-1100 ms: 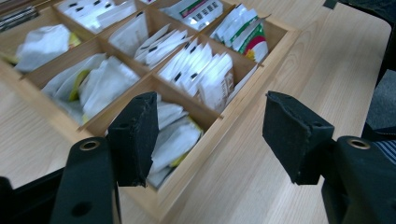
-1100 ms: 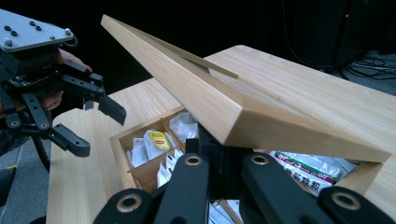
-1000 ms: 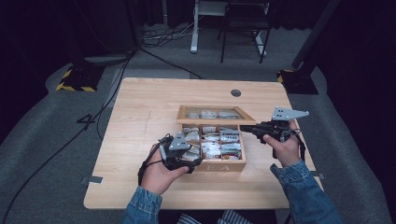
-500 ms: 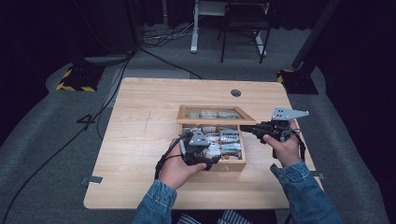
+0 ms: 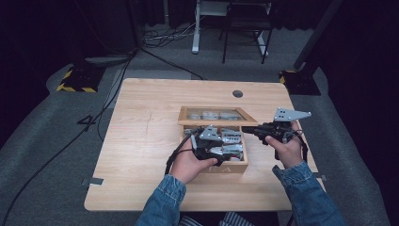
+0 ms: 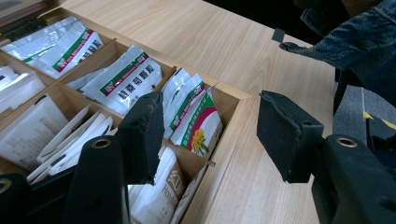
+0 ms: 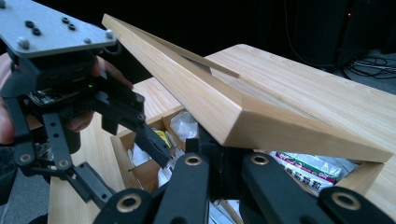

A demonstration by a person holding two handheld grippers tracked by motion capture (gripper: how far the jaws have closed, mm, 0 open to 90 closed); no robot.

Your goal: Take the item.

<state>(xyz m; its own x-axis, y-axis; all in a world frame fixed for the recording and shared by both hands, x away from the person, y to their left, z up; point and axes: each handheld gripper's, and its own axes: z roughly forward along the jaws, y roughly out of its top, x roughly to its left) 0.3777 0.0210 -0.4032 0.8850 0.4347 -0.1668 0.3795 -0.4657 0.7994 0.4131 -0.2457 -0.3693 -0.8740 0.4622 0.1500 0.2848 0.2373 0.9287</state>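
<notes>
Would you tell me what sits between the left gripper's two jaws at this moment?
In the left gripper view, the left gripper has its jaws apart over the wooden box's corner wall, with the flower-printed sachet in that compartment between them; neither pad presses on it.

1. A pale wooden counter (image 5: 141,141) stands on grey floor (image 5: 47,155);
2. a wooden box (image 5: 214,165) of sachets rests on it, right of centre, lid (image 5: 216,116) raised.

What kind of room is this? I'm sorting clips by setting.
Probably a recording studio or lab, not a home: black curtains all round, grey carpet with cables, hazard-striped stand bases, and one wooden table bearing a sachet box.
</notes>
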